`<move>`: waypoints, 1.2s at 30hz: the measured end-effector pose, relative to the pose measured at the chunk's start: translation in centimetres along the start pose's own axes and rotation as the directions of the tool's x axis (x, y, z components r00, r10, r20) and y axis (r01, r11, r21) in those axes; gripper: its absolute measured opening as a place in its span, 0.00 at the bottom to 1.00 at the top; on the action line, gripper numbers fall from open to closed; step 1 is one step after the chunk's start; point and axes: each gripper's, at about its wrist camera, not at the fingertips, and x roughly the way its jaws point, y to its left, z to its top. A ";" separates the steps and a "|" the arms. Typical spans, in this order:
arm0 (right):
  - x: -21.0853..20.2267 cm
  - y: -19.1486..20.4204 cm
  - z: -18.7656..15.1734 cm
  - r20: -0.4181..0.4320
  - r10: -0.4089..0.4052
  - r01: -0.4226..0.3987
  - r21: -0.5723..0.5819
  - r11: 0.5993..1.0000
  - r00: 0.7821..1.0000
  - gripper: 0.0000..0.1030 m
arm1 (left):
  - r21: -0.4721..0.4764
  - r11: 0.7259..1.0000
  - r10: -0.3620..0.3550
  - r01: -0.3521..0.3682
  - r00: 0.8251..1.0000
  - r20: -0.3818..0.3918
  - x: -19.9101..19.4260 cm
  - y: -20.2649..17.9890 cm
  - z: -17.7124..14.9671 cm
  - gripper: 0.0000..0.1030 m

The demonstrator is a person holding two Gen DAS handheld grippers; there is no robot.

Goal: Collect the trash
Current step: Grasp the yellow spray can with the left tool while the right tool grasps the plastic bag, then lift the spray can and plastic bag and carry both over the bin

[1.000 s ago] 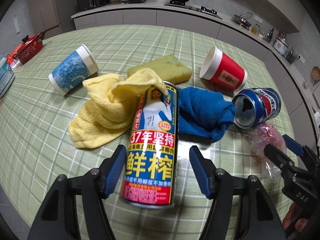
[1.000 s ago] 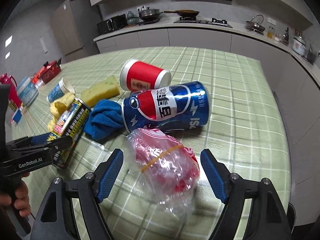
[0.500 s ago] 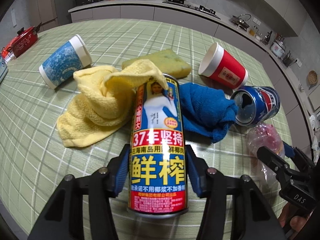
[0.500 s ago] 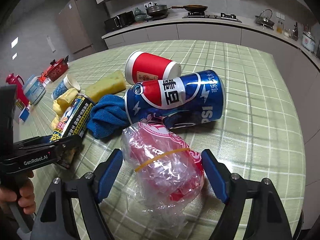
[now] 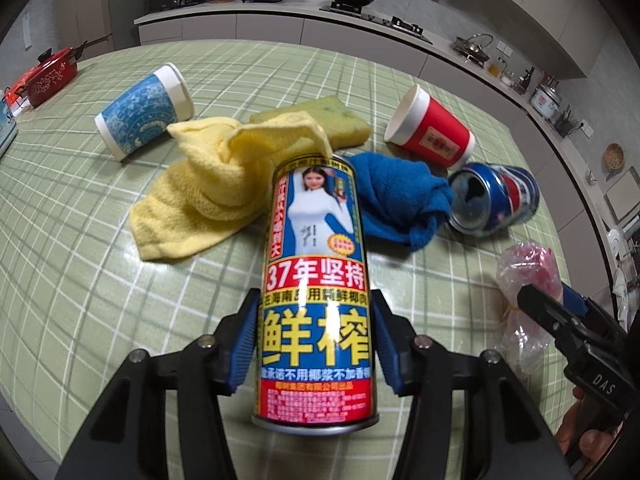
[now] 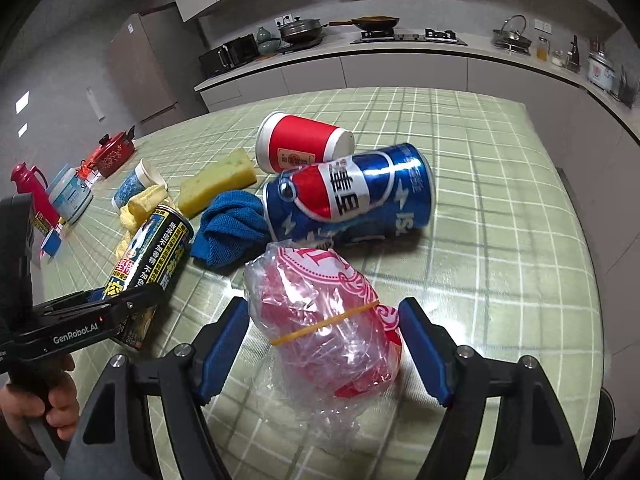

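My left gripper (image 5: 316, 344) is shut on a tall coconut drink can (image 5: 316, 280), lying lengthwise between the blue pads; it also shows in the right wrist view (image 6: 148, 256). My right gripper (image 6: 324, 344) is open around a crumpled clear and red plastic bag (image 6: 324, 316) with a yellow rubber band; the left pad is close to the bag, the right pad stands apart. A blue Pepsi can (image 6: 348, 196) lies on its side just beyond the bag. A red paper cup (image 6: 300, 148) and a blue paper cup (image 5: 144, 112) lie tipped over.
On the green checked table (image 6: 500, 208) lie a yellow cloth (image 5: 208, 188), a blue cloth (image 5: 396, 200) and a yellow sponge (image 5: 332, 120). A red pot (image 5: 48, 76), a red jug (image 6: 30, 188) and a tub stand at the far left. The table edge runs along the right.
My left gripper has closed on the coconut drink can. My right gripper has moved forward, so the plastic bag sits deeper between its open fingers.
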 end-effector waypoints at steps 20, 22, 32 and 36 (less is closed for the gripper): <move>-0.1 0.1 -2.4 -0.029 -0.034 0.035 0.047 0.998 0.999 0.75 | 0.042 0.999 0.001 -0.001 1.000 -0.009 -0.6 -0.3 -1.7 0.52; -0.4 0.1 -2.6 -0.022 -0.030 0.031 0.055 0.998 0.999 0.74 | 0.044 0.999 -0.003 0.003 1.000 0.005 -1.1 -0.2 -2.0 0.52; -5.3 0.6 -3.6 0.058 -0.039 0.032 0.120 0.992 0.998 0.67 | 0.095 0.993 -0.071 0.064 0.995 0.070 -5.1 -0.8 -3.2 0.52; -6.5 1.1 -4.8 0.064 -0.067 0.057 0.140 0.989 0.996 0.66 | 0.126 0.988 -0.099 0.089 0.993 0.070 -6.2 -0.9 -4.4 0.52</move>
